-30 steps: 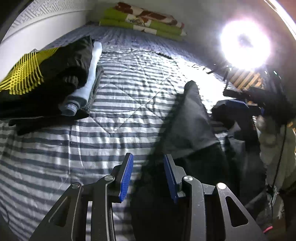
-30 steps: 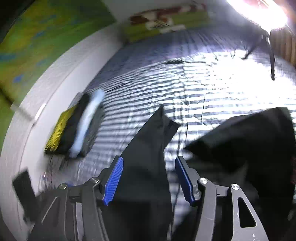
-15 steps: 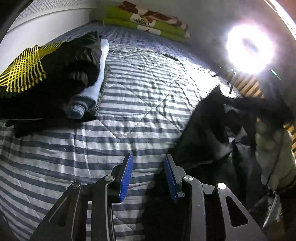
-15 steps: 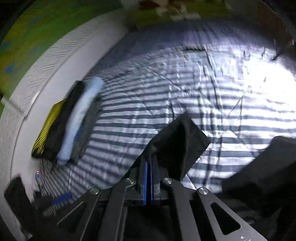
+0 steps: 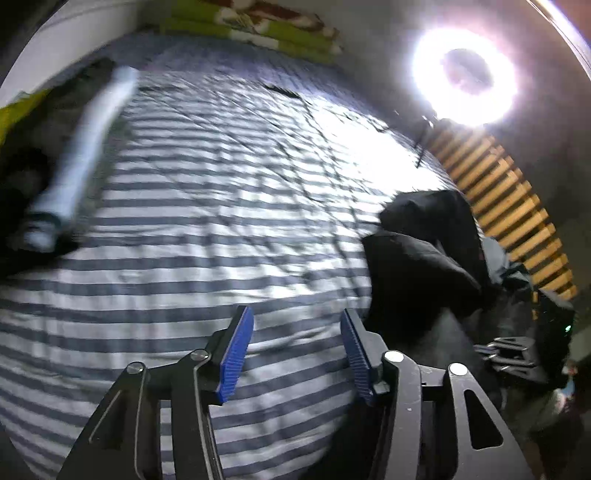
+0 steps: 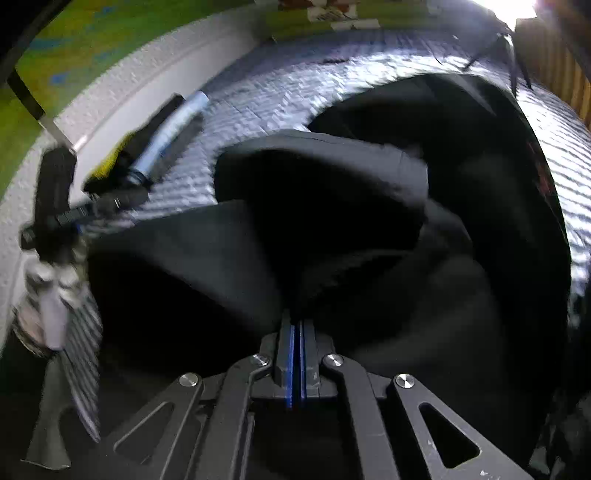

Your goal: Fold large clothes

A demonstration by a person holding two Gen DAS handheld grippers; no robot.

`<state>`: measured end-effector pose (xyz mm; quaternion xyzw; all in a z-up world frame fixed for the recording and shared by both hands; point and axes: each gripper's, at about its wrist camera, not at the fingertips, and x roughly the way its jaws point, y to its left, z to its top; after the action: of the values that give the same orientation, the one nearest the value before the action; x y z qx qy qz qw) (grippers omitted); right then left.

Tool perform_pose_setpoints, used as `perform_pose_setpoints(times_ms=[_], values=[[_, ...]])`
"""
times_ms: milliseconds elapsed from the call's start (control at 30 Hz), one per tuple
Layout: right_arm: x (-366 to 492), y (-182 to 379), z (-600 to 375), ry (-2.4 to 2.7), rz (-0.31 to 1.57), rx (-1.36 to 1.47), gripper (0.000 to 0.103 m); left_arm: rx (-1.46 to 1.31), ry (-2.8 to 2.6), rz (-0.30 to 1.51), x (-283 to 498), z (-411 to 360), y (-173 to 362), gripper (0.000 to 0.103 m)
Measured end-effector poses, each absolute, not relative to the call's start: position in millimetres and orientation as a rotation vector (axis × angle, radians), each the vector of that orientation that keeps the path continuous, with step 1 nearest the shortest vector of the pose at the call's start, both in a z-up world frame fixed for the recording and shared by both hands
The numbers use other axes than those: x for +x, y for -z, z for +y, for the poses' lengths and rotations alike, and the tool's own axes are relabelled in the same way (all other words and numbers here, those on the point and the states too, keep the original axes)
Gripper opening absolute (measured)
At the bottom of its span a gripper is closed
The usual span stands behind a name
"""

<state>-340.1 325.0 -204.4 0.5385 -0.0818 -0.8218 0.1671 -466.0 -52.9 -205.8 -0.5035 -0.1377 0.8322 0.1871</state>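
Observation:
A large black garment (image 6: pixel 332 206) fills most of the right wrist view, bunched and lifted, with my right gripper (image 6: pixel 295 332) shut on an edge of it. In the left wrist view the same black garment (image 5: pixel 424 258) lies crumpled at the right side of the grey-and-white striped bed (image 5: pixel 203 221). My left gripper (image 5: pixel 295 347) hangs open above the stripes, left of the garment, with nothing between its blue pads. At the far right of that view, the other gripper's dark frame (image 5: pixel 513 354) shows.
A stack of folded clothes (image 5: pixel 62 177), black, yellow and light blue, sits at the bed's left side (image 6: pixel 155 147). Green patterned pillows (image 5: pixel 258 29) lie at the head. A ring light (image 5: pixel 463 72) glares at the right above a slatted wooden panel (image 5: pixel 517 221).
The right gripper went from open to shut on the black garment and has pulled it up and closer. The left gripper swung left over bare bed and stayed open.

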Motion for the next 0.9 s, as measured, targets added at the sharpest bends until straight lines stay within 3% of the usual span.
perform_pose_setpoints(times_ms=[133, 233, 333, 367, 433, 467, 567, 600, 633, 733, 867, 900], values=[[-340, 208, 329, 2.338, -0.224, 1.527, 0.002, -1.448, -2.270, -0.355, -484, -14, 215, 0.068], [-340, 212, 329, 2.339, -0.193, 1.533, 0.002, -1.453, -2.226, -0.331, -499, 13, 224, 0.082], [-342, 219, 334, 2.336, -0.194, 1.544, 0.002, -1.492, -2.191, -0.314, -517, 36, 240, 0.082], [-343, 220, 335, 2.335, -0.191, 1.544, 0.002, -1.500, -2.177, -0.317, -521, 43, 245, 0.078], [-344, 220, 338, 2.332, -0.190, 1.545, 0.002, -1.518, -2.142, -0.319, -528, 53, 255, 0.057], [-345, 219, 341, 2.324, -0.192, 1.551, 0.003, -1.531, -2.141, -0.309, -528, 57, 259, 0.040], [-348, 210, 350, 2.343, -0.206, 1.533, 0.013, -1.518, -2.159, -0.277, -527, 62, 260, 0.020], [-350, 203, 358, 2.369, -0.236, 1.505, 0.021, -1.511, -2.159, -0.279, -526, 61, 260, 0.016], [-351, 200, 363, 2.379, -0.259, 1.491, 0.035, -1.501, -2.162, -0.292, -525, 60, 258, 0.014], [-365, 192, 386, 2.400, -0.421, 1.450, 0.054, -1.458, -2.210, -0.286, -520, 54, 247, 0.011], [-402, 203, 393, 2.409, -0.506, 1.517, 0.054, -1.406, -2.275, -0.247, -511, 46, 229, 0.009], [-406, 205, 391, 2.403, -0.506, 1.516, 0.045, -1.391, -2.294, -0.242, -508, 43, 223, 0.009]])
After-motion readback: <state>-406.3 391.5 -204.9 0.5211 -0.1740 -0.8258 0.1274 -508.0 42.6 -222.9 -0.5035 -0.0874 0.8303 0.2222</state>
